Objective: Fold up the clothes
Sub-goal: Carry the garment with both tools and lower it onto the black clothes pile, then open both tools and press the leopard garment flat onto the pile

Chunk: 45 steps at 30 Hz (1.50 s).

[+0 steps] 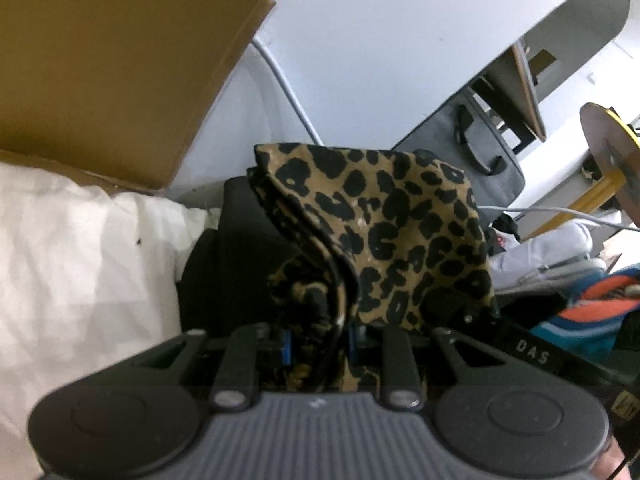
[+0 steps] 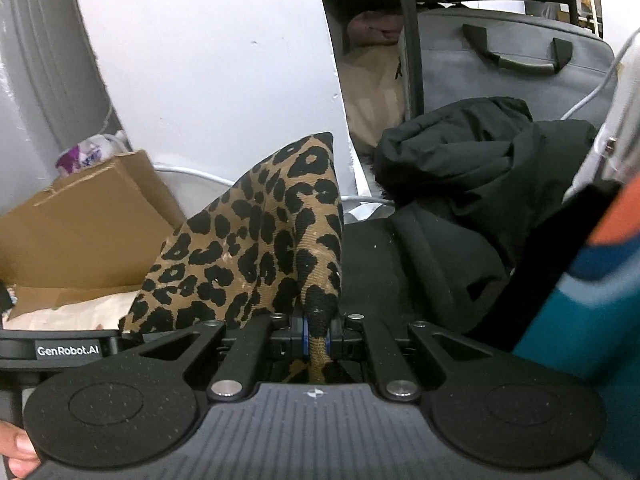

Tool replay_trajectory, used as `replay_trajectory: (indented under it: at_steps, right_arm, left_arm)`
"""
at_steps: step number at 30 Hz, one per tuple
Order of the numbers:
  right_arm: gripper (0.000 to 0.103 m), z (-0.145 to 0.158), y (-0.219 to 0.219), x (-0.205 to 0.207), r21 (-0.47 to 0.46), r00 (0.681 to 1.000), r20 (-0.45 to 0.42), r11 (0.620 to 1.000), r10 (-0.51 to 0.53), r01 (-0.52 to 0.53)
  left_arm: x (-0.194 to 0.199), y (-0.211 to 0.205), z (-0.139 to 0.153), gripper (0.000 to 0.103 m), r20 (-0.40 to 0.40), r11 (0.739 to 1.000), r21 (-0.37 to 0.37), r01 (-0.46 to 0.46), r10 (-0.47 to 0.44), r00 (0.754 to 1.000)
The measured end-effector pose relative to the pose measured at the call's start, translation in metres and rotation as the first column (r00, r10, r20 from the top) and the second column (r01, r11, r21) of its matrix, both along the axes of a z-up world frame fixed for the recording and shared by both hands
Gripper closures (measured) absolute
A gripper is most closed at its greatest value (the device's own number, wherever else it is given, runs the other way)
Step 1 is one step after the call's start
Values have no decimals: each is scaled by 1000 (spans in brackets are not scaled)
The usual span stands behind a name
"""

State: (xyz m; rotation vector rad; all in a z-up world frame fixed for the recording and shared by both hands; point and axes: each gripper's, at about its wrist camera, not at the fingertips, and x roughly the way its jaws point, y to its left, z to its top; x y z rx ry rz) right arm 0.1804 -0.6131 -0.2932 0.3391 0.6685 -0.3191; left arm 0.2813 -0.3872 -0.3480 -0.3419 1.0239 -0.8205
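A leopard-print garment (image 1: 380, 224) is held up in the air between both grippers. My left gripper (image 1: 320, 340) is shut on one bunched edge of it, and the cloth rises in folds above the fingers. My right gripper (image 2: 317, 338) is shut on another edge of the same garment (image 2: 256, 248), which stands up to the left of the fingers. The other gripper's black body (image 1: 532, 352) shows at the right of the left wrist view, close by.
An open cardboard box (image 1: 112, 64) and white cloth (image 1: 80, 264) lie to the left. A black jacket (image 2: 472, 184) lies on a dark surface ahead. A grey bag with handles (image 2: 512, 68) leans behind it. An orange-and-teal garment (image 1: 592, 320) is at the right.
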Motion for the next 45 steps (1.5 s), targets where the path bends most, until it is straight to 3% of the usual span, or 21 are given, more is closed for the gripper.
replay_trajectory:
  at_steps: [6, 13, 16, 18, 20, 23, 24, 32, 36, 38, 43, 45]
  right_arm:
    - [97, -12, -12, 19, 36, 1000, -21, 999, -20, 21]
    - [97, -21, -22, 35, 71, 998, -37, 997, -41, 44]
    - [96, -28, -24, 42, 60, 996, -72, 997, -50, 55]
    - [87, -33, -24, 45, 36, 992, -103, 997, -65, 69]
    - [77, -34, -23, 43, 4, 988, -124, 995, -95, 96]
    - [59, -28, -17, 35, -54, 986, -109, 991, -128, 123]
    - [57, -26, -15, 33, -70, 986, -105, 990, -129, 122]
    - [55, -2, 9, -1, -59, 998, 28, 996, -64, 66]
    - [55, -11, 24, -18, -42, 998, 41, 998, -44, 46]
    - [55, -17, 29, -25, -26, 998, 46, 999, -38, 39]
    - [55, -37, 35, -35, 10, 998, 26, 999, -50, 50]
    - [55, -44, 38, -37, 8, 999, 20, 999, -51, 51]
  left_arm:
    - [12, -6, -15, 78, -43, 1000, 10, -23, 24, 999]
    - [19, 0, -26, 78, -103, 997, -36, -69, 65, 993]
    - [23, 0, -32, 69, -113, 997, -35, -70, 65, 991]
    - [26, 1, -34, 58, -116, 997, -18, -78, 75, 990]
    - [24, 2, -28, 47, -65, 996, 25, -82, 84, 994]
    - [20, 0, -18, 47, 10, 996, 77, -47, 46, 999]
    - [19, -1, -15, 47, 33, 995, 93, -33, 30, 999]
    - [14, 7, 18, 48, 166, 991, 131, -4, -17, 986]
    - [13, -1, 32, 49, 210, 987, 143, 76, -105, 972]
    - [10, -6, 36, 55, 226, 983, 149, 110, -142, 964]
    - [-2, -24, 30, 61, 216, 968, 141, 206, -233, 948]
    - [-7, -32, 22, 62, 218, 958, 169, 231, -265, 939]
